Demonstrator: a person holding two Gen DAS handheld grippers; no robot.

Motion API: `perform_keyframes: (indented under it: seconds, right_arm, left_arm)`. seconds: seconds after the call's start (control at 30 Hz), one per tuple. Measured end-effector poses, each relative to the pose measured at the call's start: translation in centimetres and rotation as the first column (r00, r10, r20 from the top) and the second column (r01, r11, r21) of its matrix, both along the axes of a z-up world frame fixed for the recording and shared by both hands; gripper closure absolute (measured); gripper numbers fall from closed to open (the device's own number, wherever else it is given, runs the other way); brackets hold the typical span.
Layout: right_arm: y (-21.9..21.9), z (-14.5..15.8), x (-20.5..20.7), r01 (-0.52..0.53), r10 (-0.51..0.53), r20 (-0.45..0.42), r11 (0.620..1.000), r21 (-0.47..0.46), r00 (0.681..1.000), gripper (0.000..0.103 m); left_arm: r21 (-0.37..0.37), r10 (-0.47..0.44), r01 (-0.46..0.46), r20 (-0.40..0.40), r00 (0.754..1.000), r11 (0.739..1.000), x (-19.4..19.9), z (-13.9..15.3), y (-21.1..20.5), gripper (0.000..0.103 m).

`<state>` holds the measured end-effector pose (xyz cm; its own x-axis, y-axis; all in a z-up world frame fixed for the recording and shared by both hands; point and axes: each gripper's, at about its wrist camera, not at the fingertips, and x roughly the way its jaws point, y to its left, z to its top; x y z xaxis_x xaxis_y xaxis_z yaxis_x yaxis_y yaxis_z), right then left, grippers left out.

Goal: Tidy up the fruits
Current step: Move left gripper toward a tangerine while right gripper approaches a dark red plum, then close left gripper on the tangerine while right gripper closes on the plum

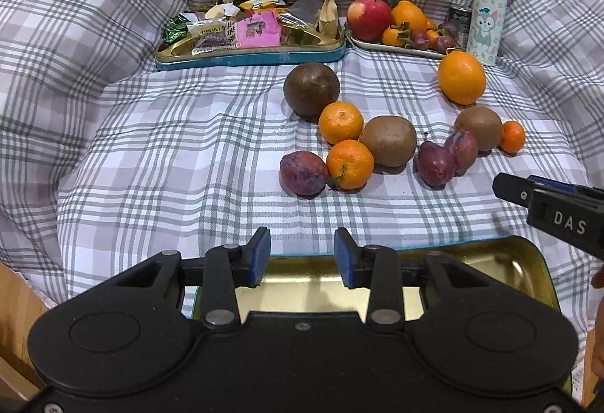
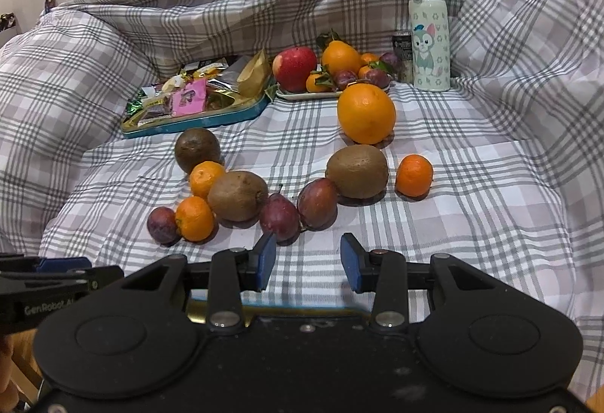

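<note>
Loose fruit is scattered on the checked cloth (image 1: 170, 156): a big orange (image 1: 461, 77), two kiwis (image 1: 388, 140), plums (image 1: 303, 172), small tangerines (image 1: 341, 122) and a brown round fruit (image 1: 311, 89). At the far edge a snack tin (image 1: 249, 56) and a full fruit plate (image 2: 302, 95) are set, with a bottle (image 2: 429, 35) on the right. An empty gold tin (image 1: 521, 262) lies nearest. The left gripper (image 1: 302, 256) is held narrow and empty above that tin; the right gripper (image 2: 307, 262) is likewise narrow, nothing gripped, just short of the plums.
</note>
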<state>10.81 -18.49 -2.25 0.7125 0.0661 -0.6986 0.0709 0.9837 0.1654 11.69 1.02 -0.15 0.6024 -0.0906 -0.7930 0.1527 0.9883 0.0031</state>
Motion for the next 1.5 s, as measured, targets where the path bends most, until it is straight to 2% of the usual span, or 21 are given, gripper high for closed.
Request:
perform_keyframes:
  seconds: [0.43,1.13,1.5]
  right_arm:
    - [-1.0,-1.8,4.6,0.011,-0.010,-0.025,1.000,0.027,1.000,0.062]
    - [-1.7,-4.2,8.1,0.018,-0.014,-0.058,0.997,0.077,0.998,0.062]
    - [-2.0,-4.7,9.4,0.018,-0.011,-0.065,0.995,0.100,0.998,0.062]
  left_arm:
    - [0.000,-0.011,0.011,-0.006,1.000,1.000,2.9,-0.4,-0.8,0.057]
    - [0.001,-0.163,0.163,0.016,0.987,0.987,5.0,-1.3,-4.2,0.057]
    - [0.013,-0.151,0.150,0.010,0.989,0.989,6.9,-2.6,-4.5,0.057]
